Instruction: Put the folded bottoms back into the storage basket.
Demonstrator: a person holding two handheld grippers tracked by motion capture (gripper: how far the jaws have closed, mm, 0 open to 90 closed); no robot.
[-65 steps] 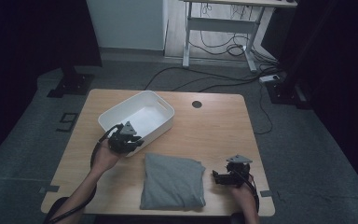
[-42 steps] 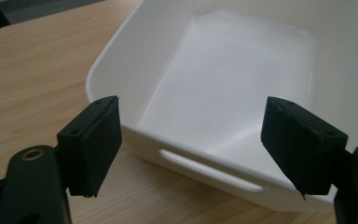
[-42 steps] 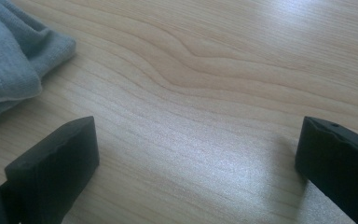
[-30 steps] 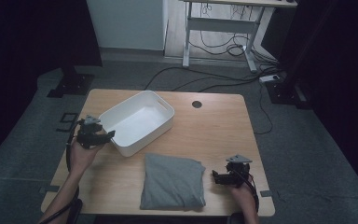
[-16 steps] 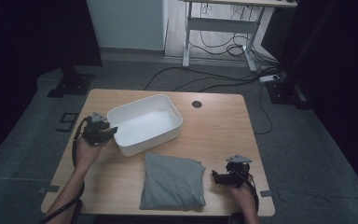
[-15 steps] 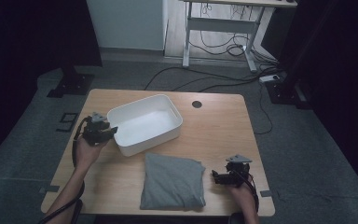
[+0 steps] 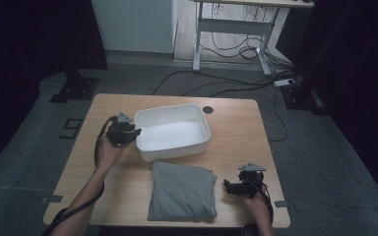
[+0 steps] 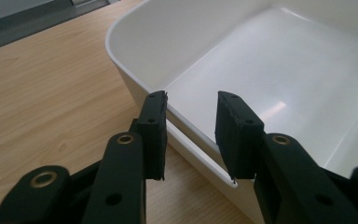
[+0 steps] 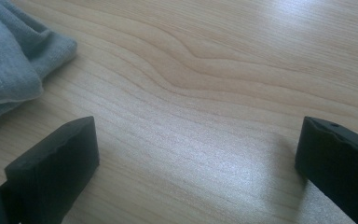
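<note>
left gripper straddles the white tub's left rim, jaws closing, gaps remaining; right gripper rests wide open beside the grey cloth.

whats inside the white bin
The bin looks empty: its bare white floor shows in the high view and the left gripper view. One jaw of the left claw reaches inside the near wall, the other outside. A strip of floor behind that wall is hidden.

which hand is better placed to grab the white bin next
Left. The left gripper already straddles the white bin's near wall, its jaws just closing with the rim between them and a gap left. The right gripper rests open on the table beside the folded grey cloth, away from the bin.
</note>
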